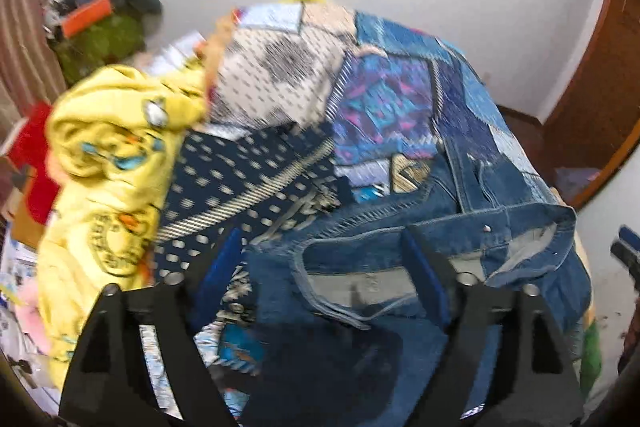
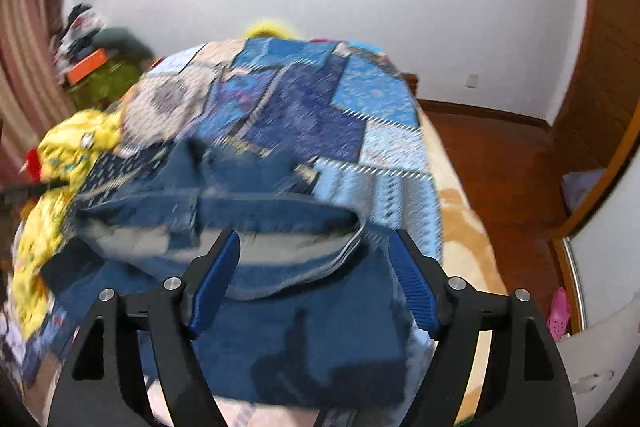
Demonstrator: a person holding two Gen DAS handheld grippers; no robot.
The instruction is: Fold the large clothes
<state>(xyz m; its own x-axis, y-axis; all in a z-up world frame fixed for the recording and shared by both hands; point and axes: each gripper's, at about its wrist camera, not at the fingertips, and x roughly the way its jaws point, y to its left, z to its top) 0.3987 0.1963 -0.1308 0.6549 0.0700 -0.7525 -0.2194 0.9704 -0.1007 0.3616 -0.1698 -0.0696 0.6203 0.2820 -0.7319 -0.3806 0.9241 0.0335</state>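
No writing can be read; the round print on the crumpled yellow garment (image 1: pixel 108 163) is too blurred. The denim jeans (image 1: pixel 400 267) lie on the patchwork quilt (image 1: pixel 384 99) covering the bed, waistband open toward both cameras, stitched seams, a metal rivet and the pale lining showing. The left gripper (image 1: pixel 324 247) hovers over the waistband, tilted down, its blue ribbed pads spread wide and holding nothing. The right gripper (image 2: pixel 316 247) hangs likewise over the jeans (image 2: pixel 280 307), jaws wide apart and empty. The yellow garment rests just left of the jeans on the quilt (image 2: pixel 320 107).
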